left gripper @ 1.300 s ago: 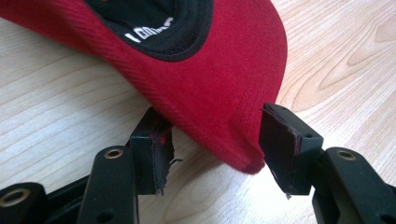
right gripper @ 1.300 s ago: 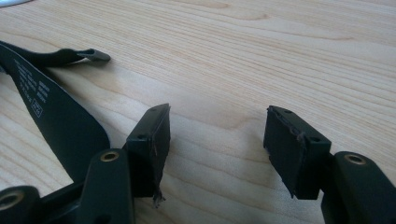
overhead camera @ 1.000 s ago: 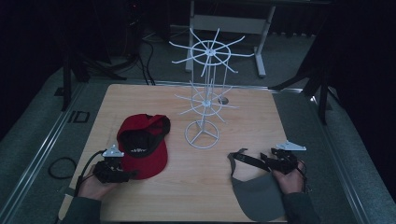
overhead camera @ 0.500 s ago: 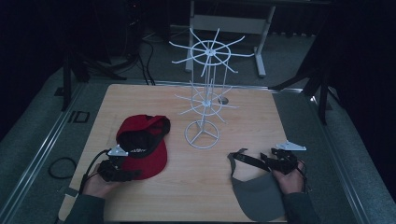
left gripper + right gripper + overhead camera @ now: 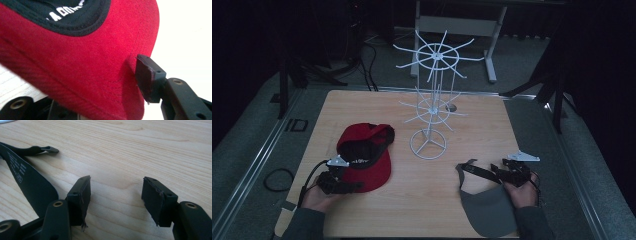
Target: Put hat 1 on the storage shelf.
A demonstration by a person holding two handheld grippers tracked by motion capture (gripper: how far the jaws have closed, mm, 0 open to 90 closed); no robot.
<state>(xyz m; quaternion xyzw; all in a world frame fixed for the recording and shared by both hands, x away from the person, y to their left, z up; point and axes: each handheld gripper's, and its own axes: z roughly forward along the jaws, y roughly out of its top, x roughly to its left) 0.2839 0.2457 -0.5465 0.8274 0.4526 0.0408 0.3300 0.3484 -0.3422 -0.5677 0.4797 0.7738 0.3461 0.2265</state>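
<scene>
A red cap (image 5: 362,155) lies upside down on the table's left side, its black lining facing up. My left gripper (image 5: 339,184) is at its near edge. In the left gripper view the red brim (image 5: 82,67) runs between the jaws. One pad (image 5: 147,77) presses into the cloth; the other jaw is hidden under the brim. A grey cap (image 5: 489,207) lies at the front right. My right gripper (image 5: 507,172) rests over its back strap, open. In the right gripper view, bare wood lies between the pads (image 5: 116,197) and the black strap (image 5: 30,182) sits just left of them.
A white wire rack (image 5: 429,112) with spoked arms stands on a ring base at the middle of the wooden table (image 5: 362,110). A black cable (image 5: 277,179) loops on the floor to the left. Metal frame legs (image 5: 492,45) stand behind the table.
My left gripper has slid forward and to the right onto the red cap's brim. The right gripper and the grey cap have stayed in place.
</scene>
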